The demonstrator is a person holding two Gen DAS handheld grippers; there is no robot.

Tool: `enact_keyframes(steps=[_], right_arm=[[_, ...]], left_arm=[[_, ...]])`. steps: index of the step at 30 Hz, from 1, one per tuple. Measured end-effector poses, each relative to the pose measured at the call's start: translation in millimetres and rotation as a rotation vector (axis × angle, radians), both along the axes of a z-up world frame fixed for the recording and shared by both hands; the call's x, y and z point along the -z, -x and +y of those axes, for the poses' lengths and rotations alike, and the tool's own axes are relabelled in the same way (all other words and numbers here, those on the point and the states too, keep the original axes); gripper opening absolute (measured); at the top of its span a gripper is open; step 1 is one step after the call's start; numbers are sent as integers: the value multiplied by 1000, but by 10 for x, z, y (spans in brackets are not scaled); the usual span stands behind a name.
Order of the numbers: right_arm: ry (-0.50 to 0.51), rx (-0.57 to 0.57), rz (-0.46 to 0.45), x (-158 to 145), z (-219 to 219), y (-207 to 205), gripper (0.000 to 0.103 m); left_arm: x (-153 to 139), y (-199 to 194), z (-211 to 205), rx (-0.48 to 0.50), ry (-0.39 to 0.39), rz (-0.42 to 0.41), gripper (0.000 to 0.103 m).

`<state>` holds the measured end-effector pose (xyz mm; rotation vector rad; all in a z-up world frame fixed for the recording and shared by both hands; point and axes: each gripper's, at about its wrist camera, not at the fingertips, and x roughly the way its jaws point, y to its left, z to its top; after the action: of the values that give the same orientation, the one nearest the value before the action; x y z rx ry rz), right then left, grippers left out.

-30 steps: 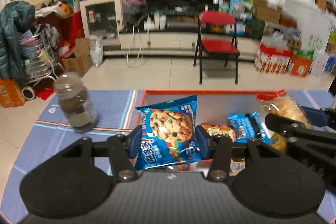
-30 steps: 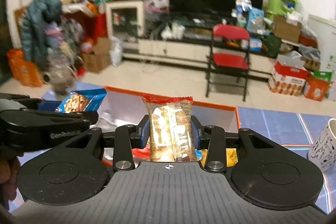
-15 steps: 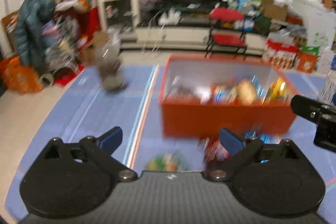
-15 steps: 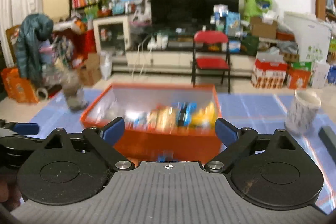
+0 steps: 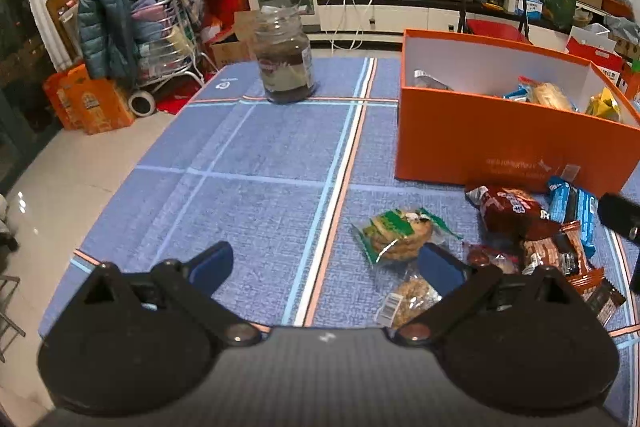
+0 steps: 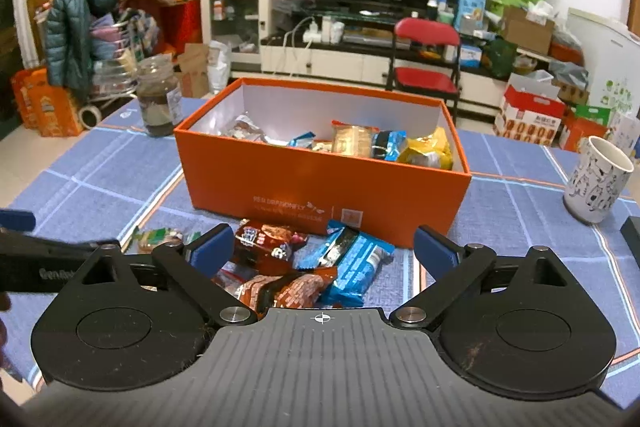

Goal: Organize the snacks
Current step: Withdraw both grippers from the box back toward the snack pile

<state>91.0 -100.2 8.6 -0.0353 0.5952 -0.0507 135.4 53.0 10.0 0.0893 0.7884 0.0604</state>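
An orange cardboard box [image 6: 320, 183] is seen standing open on a blue plaid tablecloth [image 5: 260, 163]. Several snack packets are held inside it: a yellow packet [image 6: 428, 151] at the 3 o'clock end, a blue-and-black packet [image 6: 386, 145] just beside it, and a clear-wrapped biscuit pack [image 6: 352, 139] near the middle.

A loose pile of snacks is noted on the cloth just in front of the box's near wall. A dark red packet [image 6: 268, 241] and a blue wafer packet [image 6: 348, 259] are recorded side by side, touching, with a brown brick-patterned packet [image 6: 288, 291] nearer the camera. A green-wrapped cookie pack [image 5: 400, 233] is seen at 9 o'clock of the pile, with a clear-wrapped oat cookie [image 5: 412, 301] just below it.

The left gripper [image 5: 326, 263] is spread wide over bare cloth, nothing gripped. The right gripper [image 6: 324, 247] is opening, its jaws straddling the pile without touching any packet.

A glass jar [image 5: 285, 57] is noted at 10 o'clock of the box, a patterned mug [image 6: 598, 181] at 3 o'clock.
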Motion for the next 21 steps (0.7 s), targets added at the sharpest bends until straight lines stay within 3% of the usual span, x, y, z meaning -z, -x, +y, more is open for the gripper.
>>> enact_keyframes(steps=[7,21], right_arm=[[6,-15,20,59,-13,-42,89],[9,-24,14,54,7,-26,89]], left_arm=[[34,42,-71,6,41,39,98],[-28,96,-84,-6,32,4,98]])
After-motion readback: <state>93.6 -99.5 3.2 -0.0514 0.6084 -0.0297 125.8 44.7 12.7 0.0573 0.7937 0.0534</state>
